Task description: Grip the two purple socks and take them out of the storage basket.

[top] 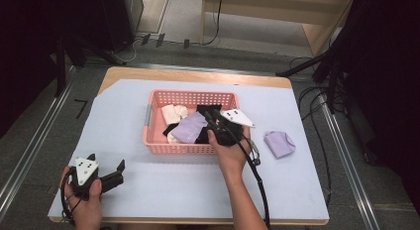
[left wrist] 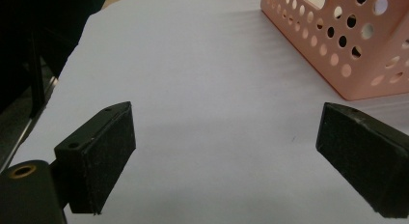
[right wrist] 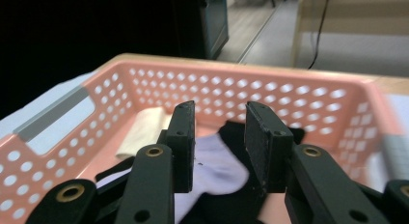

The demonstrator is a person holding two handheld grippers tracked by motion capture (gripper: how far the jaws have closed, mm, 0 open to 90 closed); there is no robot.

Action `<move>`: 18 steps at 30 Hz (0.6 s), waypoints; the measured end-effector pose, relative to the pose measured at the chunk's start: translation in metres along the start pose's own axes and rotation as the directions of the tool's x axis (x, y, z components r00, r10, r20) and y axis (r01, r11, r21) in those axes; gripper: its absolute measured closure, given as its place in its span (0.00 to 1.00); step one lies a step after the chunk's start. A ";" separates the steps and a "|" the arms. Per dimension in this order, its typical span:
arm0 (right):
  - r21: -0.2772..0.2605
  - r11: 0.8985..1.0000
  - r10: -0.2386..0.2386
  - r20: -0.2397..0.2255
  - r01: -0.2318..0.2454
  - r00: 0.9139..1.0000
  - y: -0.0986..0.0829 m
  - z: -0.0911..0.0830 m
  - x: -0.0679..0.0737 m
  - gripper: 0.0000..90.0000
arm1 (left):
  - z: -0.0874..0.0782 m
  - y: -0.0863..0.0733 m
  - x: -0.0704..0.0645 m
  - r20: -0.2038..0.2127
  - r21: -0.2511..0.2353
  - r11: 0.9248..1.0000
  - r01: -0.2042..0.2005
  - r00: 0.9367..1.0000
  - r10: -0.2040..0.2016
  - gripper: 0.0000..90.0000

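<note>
Right gripper (top: 214,122) is held over the pink basket (top: 154,146), at its front-right part, jaws pointed into it toward the back wall. In the right gripper view the jaws are seen narrowed to a small gap with nothing clamped between them; the lilac sock (right wrist: 212,166) lies just below and beyond the tips, on top of black fabric (right wrist: 236,132), and no contact with it can be confirmed. In the high view the lilac sock (top: 189,127) sits in the basket's middle-to-right part, with a cream sock (top: 173,112) toward the back-left corner. A second lilac sock (top: 280,143) is lying folded on the sheet outside the basket, to its right and apart from it. Left gripper (top: 105,173) is parked on the sheet in front of the basket's left corner, well apart from it, jaws wide apart and empty; only bare sheet and the basket corner (left wrist: 347,45) are seen between them. Step judged to be in hand: reach into the basket for the lilac sock, grasp not yet made. Next move calls for the jaws to be opened wider, lowered onto a fold of the lilac sock alone, not the black fabric beneath, then closed and lifted clear of the basket's front wall. Snagging on the black piece is the likely risk.
</note>
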State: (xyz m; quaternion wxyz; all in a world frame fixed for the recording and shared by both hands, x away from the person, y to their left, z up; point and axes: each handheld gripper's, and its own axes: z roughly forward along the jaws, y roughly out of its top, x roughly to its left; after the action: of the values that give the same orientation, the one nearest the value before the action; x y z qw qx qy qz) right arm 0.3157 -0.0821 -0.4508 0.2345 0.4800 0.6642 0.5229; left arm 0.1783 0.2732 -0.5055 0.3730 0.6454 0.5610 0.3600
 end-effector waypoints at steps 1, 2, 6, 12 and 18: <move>0.021 1.000 -0.003 -0.007 0.003 1.000 -0.001 0.005 0.003 0.73 | 0.000 0.000 0.000 0.000 0.000 1.000 0.000 1.000 0.000 0.08; 0.037 0.999 -0.002 -0.009 0.003 1.000 -0.001 0.008 0.005 0.73 | 0.000 0.000 0.000 0.000 0.001 1.000 0.000 1.000 0.000 0.08; 0.126 0.992 0.008 0.000 -0.008 1.000 -0.003 0.021 0.011 0.76 | 0.000 0.000 0.000 0.002 0.005 1.000 -0.003 1.000 0.003 0.08; 0.238 0.971 0.021 0.043 -0.031 0.999 -0.008 0.035 0.012 0.77 | 0.000 0.000 0.000 0.004 0.009 1.000 -0.002 1.000 0.002 0.08; 0.293 0.956 0.007 0.056 -0.024 0.998 -0.013 0.045 0.014 0.73 | 0.000 0.000 0.000 0.004 0.013 1.000 -0.003 1.000 0.003 0.08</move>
State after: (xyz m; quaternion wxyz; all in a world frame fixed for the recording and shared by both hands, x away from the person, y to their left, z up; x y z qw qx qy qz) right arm 0.3410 -0.0482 -0.4749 0.1746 0.5288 0.7240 0.4071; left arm 0.1789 0.2733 -0.5053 0.3694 0.6494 0.5617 0.3555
